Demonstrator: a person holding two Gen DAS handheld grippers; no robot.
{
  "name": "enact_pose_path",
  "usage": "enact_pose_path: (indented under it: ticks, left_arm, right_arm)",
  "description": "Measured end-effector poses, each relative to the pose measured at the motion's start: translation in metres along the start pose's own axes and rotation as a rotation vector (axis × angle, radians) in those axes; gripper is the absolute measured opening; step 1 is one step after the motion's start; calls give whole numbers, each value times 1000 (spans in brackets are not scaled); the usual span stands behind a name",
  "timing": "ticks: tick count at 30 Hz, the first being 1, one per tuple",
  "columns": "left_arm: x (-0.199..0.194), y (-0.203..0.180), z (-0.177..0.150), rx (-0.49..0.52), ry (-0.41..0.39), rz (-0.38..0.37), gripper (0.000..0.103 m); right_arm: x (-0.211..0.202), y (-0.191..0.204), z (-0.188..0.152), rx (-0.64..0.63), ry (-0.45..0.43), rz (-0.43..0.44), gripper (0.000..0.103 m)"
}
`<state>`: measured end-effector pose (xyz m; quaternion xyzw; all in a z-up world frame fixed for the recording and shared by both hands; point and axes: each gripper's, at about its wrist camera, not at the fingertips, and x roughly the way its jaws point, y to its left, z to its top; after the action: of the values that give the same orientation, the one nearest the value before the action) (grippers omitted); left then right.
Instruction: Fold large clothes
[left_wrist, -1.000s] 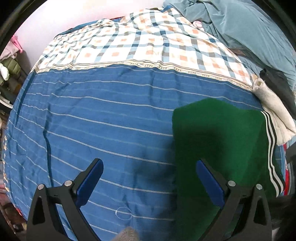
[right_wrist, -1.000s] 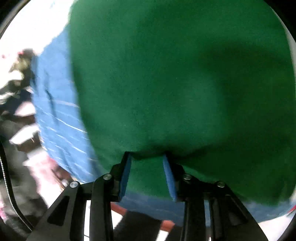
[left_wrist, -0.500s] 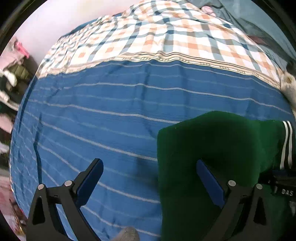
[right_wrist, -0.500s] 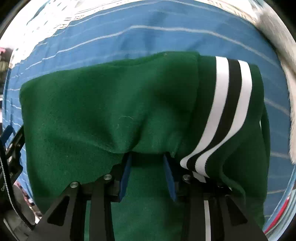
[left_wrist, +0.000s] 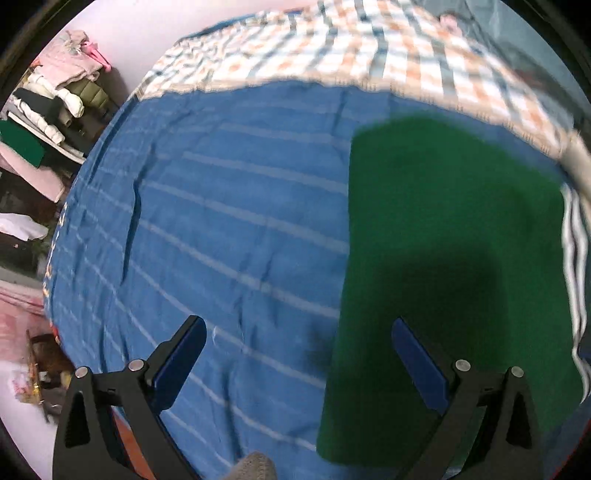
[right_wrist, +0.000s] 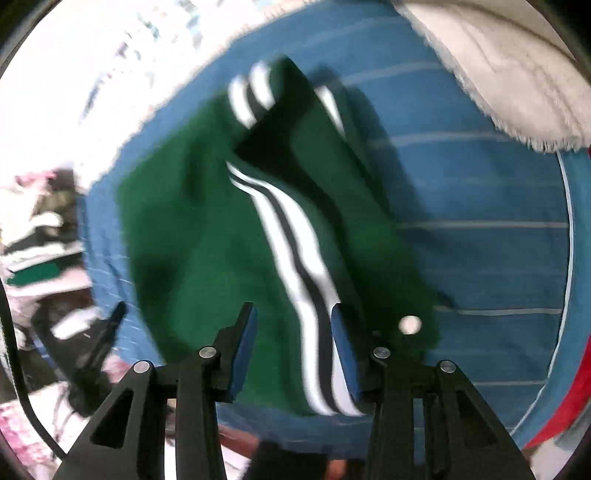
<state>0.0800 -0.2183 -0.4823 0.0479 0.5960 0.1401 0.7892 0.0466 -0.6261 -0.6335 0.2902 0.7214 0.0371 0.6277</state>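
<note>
Right, your right gripper (right_wrist: 291, 343) sits low in the centre of the right wrist view, and its jaws are opening: the green garment (right_wrist: 207, 236) runs between the blue pads, and as far as this blurred picture lets you judge, neither pad is pressing on it. Call it a release, not a grip. The white-and-black stripe (right_wrist: 295, 258) snakes down the middle of that frame and passes right between your fingers.

Over in the left wrist view, your left gripper (left_wrist: 295, 362) stands wide apart at the bottom of the frame with nothing in it. Its right pad hangs over the green cloth, its left pad over the blue striped bedspread (left_wrist: 221, 229).

Where's the garment? It lies on the bedspread, filling the right half of the left wrist view as a fairly flat, straight-edged block, with the stripe along its right edge. The checked blanket (left_wrist: 351, 48) sits beyond it at the top, and a white fleecy cloth (right_wrist: 498, 66) shows in the upper right of the right wrist view.

Progress, as a judgement: at least one fold looks done, since the shape is compact and squared. The upper end in the right wrist view looks rumpled and doubled over, so smoothing, and perhaps one more fold, seems left.
</note>
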Motion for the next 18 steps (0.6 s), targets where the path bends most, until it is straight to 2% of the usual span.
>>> enact_pose_path:
  ticks: [2, 4, 7, 8, 10, 12, 13, 14, 15, 16, 18]
  left_arm:
    - [1, 2, -6, -12, -24, 9, 103]
    - [1, 0, -3, 8, -34, 28, 103]
    - [3, 1, -3, 21, -41, 34, 103]
    - [4, 1, -3, 17, -41, 33, 103]
    - [4, 2, -3, 15, -39, 33, 103]
    - [4, 3, -4, 6, -33, 31, 103]
    - [4, 4, -4, 4, -29, 30, 103]
    - [3, 4, -4, 1, -25, 28, 103]
    - [2, 5, -4, -5, -20, 23, 103]
    - [1, 4, -5, -8, -14, 18, 103]
    - [0, 3, -7, -12, -12, 0, 103]
  right_arm:
    - [20, 0, -3, -23, 13, -37, 43]
    - [23, 9, -2, -35, 6, -59, 42]
    - [0, 40, 11, -124, -90, -77, 44]
    - [-8, 44, 18, -145, -129, -79, 50]
    - [-9, 52, 35, -153, -184, -70, 53]
    - [2, 54, 56, -159, -203, -81, 53]
    - [5, 55, 65, -174, -192, -71, 43]
    - [15, 59, 70, -186, -173, -57, 3]
    - [12, 50, 80, -186, -160, -55, 3]
    - [12, 55, 81, -190, -183, -79, 3]
    - [-1, 52, 79, -183, -284, -134, 2]
